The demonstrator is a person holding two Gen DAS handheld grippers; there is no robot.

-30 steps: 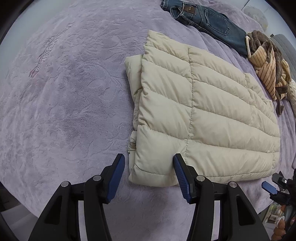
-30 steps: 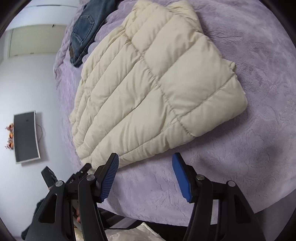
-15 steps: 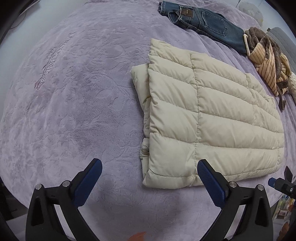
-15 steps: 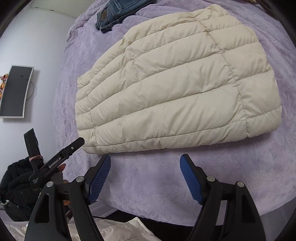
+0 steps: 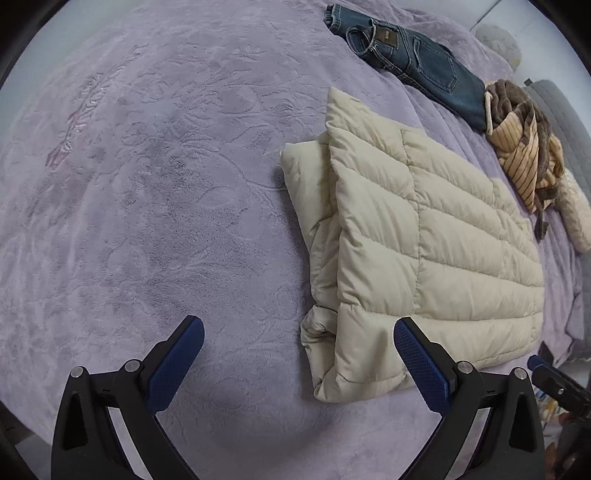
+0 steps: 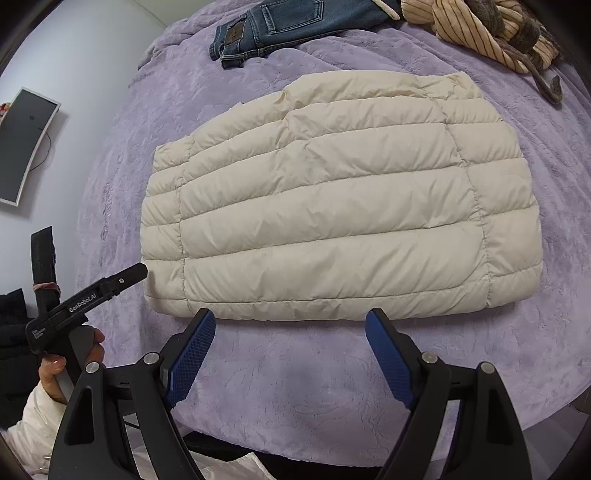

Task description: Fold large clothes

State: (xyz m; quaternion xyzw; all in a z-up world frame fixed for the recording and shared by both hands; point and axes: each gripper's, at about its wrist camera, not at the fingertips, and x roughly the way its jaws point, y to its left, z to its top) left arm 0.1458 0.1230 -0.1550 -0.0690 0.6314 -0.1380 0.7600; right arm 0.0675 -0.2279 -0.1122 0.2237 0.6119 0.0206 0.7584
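A cream quilted puffer jacket (image 5: 424,243) lies folded flat on the purple plush blanket (image 5: 155,206). It also shows in the right wrist view (image 6: 332,206) as a wide rectangle. My left gripper (image 5: 298,345) is open wide and empty, above the blanket at the jacket's near left corner. My right gripper (image 6: 290,341) is open and empty, just short of the jacket's near long edge. The left gripper also shows in the right wrist view (image 6: 88,295), held by a hand.
Blue jeans (image 5: 410,61) lie at the far side of the bed, also in the right wrist view (image 6: 280,26). A striped tan and brown garment (image 5: 524,147) lies next to them. A dark monitor (image 6: 22,144) hangs on the wall at left. The bed's edge runs below my right gripper.
The left gripper opened wide from about half open and drew back to the left. The right gripper swung round to face the jacket's long edge and opened a little wider.
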